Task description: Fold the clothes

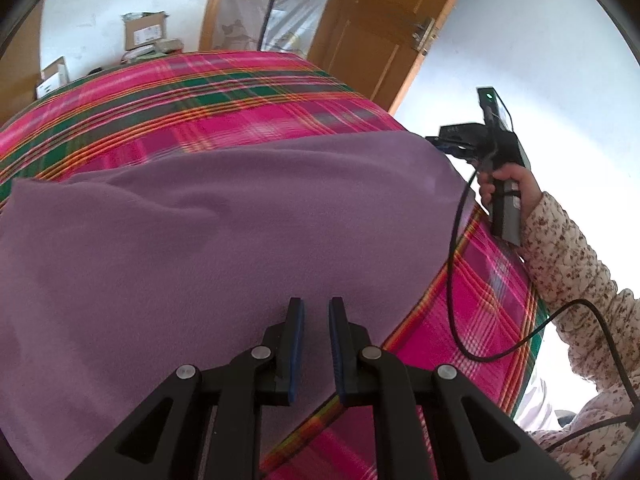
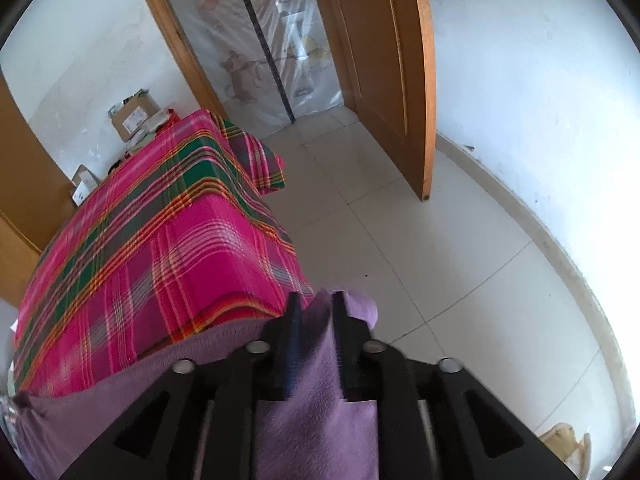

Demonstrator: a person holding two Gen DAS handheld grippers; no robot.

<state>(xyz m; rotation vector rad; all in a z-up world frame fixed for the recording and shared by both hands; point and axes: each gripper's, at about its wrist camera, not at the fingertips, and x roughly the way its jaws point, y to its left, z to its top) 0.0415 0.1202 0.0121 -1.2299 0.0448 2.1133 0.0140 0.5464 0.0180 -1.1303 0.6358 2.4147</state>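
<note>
Purple fleece garment (image 1: 224, 240) spread over plaid-covered table (image 1: 240, 92), far right corner hanging past table edge. Cardboard boxes (image 1: 144, 32) stacked at far end against white wall; wooden door (image 2: 384, 72) open behind, plastic-sheeted doorway beside it. Black cable (image 1: 456, 272) looping across table's right side, close to fleece edge.

Left tool (image 1: 317, 344): jaws narrowly apart, nothing between pads, sitting just over fleece near edge. Left view only: hand (image 1: 508, 188) with floral sleeve holding right tool at fleece's far right corner.

Right tool (image 2: 316, 340): fleece bunched between jaws; jaws slightly apart, pads look loose on cloth. Right view only: tiled floor (image 2: 420, 260) under that overhanging corner, plaid cloth draped down table side.
</note>
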